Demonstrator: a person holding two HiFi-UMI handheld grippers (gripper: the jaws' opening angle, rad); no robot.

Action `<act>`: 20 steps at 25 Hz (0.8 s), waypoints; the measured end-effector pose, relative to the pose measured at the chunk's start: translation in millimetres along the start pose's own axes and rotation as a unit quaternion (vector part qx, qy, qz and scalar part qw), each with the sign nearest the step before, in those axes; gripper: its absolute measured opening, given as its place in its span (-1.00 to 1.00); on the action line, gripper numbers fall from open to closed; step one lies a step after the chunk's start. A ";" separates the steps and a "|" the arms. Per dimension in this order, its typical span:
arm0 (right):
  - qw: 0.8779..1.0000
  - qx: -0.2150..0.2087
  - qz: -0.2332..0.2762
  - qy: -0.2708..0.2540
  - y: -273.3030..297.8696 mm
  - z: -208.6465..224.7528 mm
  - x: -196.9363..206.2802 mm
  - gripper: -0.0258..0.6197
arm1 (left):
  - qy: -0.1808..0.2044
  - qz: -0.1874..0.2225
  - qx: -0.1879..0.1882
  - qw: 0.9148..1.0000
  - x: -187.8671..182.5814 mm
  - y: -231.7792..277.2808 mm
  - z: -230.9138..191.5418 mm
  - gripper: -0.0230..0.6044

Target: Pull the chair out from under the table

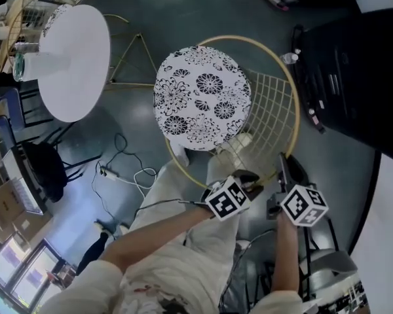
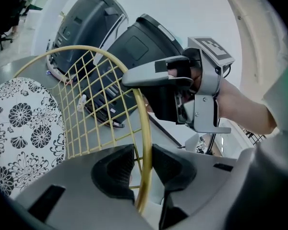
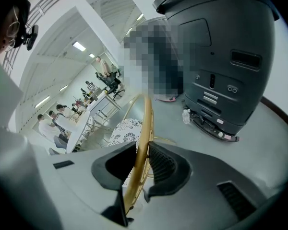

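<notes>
Step in hand, as I read it: dragging the chair back by its top rim. To do it well, squeeze both sides equally and pull level and straight. The tube is thin and round, so an uneven pull could twist it in the pads or slew the chair. Don't lift, or the legs may tip.

Left gripper (image 2: 143,163): jaws narrowed to a slit, pads (image 2: 172,164) closed on the gold rim (image 2: 145,123), which runs upright between them. Nothing else is in the grip.

Right gripper (image 3: 142,166): same story. Its jaws are nearly together and clamped on that rim just beside the left one, with the ribbed pad face tight against the tube.

Outward: the rim loops round a wire mesh back (image 1: 270,110) and above the floral cushion (image 1: 202,97). The chair (image 1: 183,129) stands on open floor, directly ahead of the person.

The round white table (image 1: 75,61) is well apart from it, up-left in the head view, with no overlap with the seat. Looks essentially clear of the table already.

Watch-outs: a black machine (image 1: 354,77) sits near the chair's right side, and cables (image 1: 121,169) lie on the floor to the left.
</notes>
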State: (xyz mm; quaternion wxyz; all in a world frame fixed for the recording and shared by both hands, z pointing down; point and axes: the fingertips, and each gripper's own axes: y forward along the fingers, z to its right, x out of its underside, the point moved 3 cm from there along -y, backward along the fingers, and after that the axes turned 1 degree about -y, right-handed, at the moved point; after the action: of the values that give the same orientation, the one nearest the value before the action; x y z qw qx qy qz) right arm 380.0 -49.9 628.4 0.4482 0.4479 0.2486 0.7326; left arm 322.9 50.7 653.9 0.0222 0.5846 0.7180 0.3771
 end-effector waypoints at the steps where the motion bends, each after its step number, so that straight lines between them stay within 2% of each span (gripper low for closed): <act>1: 1.000 0.003 0.001 0.003 -2.0 2.5 0.9 -0.65 | 0.002 -0.002 0.002 1.000 0.5 2.5 2.0 -0.58; 11: 0.999 0.039 0.013 0.024 -12.8 17.5 4.9 -0.66 | 0.011 -0.019 0.011 1.000 2.6 16.4 12.8 -0.58; 20: 0.998 0.049 0.018 0.029 -26.3 31.0 9.6 -0.67 | 0.018 -0.025 0.016 0.999 3.2 28.2 25.1 -0.58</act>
State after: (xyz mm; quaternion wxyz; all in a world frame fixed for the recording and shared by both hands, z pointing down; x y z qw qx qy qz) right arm 416.8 -30.2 627.1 0.4048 0.4520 0.2890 0.7404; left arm 356.9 67.3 653.3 0.0100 0.5596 0.7388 0.3754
